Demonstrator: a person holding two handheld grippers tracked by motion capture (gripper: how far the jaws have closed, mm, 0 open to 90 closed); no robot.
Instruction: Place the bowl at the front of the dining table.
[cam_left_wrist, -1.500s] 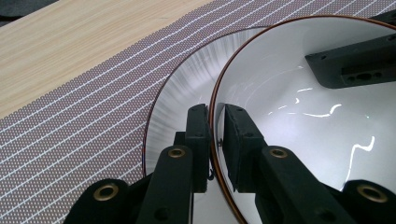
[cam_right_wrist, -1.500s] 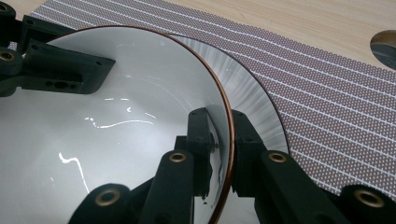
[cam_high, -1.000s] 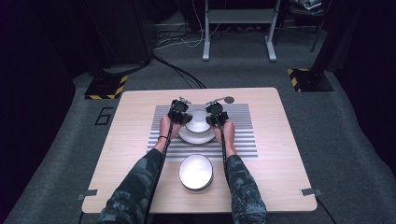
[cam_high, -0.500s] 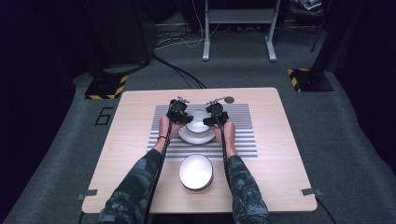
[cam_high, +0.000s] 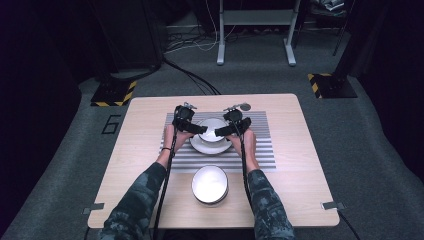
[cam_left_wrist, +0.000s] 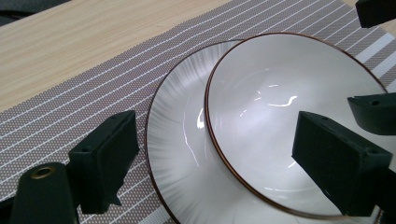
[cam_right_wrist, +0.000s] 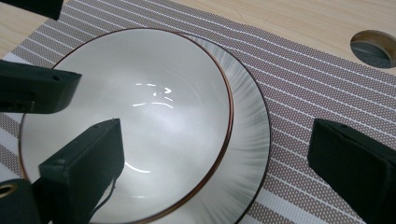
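Glossy white ceramic bowl with a thin brown rim (cam_high: 211, 129) sat on a wider white ribbed ceramic plate (cam_high: 199, 146), both on the grey striped woven placemat (cam_high: 260, 131) at the centre of the light wooden table (cam_high: 300, 175). In the left gripper view the bowl (cam_left_wrist: 299, 116) looked off-centre on the plate (cam_left_wrist: 177, 154), pushed toward one edge. A second white round bowl (cam_high: 210, 184) stood alone nearer the person, well apart from the stack.

Handling, my read: glazed ware, so rigid, fairly heavy, slick, and it would chip if knocked or dropped. Only sensible hold is the rim, one jaw inside the wall and one outside, from opposite sides so it can't tip. Bowl could skate on the plate if nudged sideways.

Pose: both forearms came in from the near edge, hands bracketing the bowl. Left gripper (cam_high: 189, 126) was at the bowl's left, right gripper (cam_high: 230, 129) at its right, tips pointing inward toward each other.

Left gripper (cam_left_wrist: 219, 158): jaws spread wide, one over the mat beside the plate, the other over the bowl's interior, straddling the rim without closing on it. Right gripper (cam_right_wrist: 219, 168): same story, spread wide, one jaw over the bowl (cam_right_wrist: 126, 126), the other out over the mat past the plate (cam_right_wrist: 247, 140). Can't tell if either pad touched the glaze.
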